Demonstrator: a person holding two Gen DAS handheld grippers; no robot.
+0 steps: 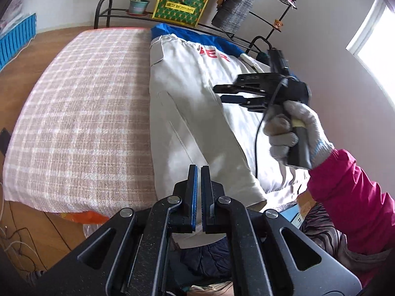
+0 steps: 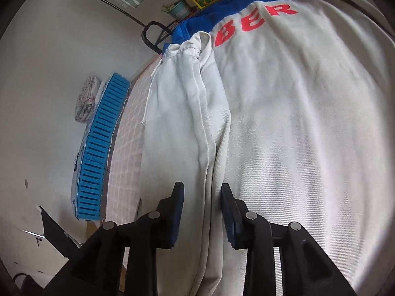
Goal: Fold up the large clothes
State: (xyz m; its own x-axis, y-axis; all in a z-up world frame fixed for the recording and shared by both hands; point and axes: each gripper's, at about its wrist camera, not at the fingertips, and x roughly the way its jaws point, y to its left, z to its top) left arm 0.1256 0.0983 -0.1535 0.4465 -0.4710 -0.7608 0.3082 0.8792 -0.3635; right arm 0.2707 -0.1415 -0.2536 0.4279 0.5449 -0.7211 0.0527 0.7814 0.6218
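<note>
From the left wrist, the left gripper (image 1: pixel 199 172) is sitting pressed together, empty, over the near edge of the white cotton jacket with blue collar and red lettering (image 1: pixel 187 93), lying on the pink checked bed (image 1: pixel 79 113). From the right wrist, the right gripper (image 2: pixel 202 194) is standing spread, a folded sleeve (image 2: pixel 187 123) lying between its pads, unpinched.

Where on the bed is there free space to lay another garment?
The checked bedspread left of the white jacket lies bare to its edge. The jacket's side is crowded: the right gripper hovers there, rack behind.
</note>
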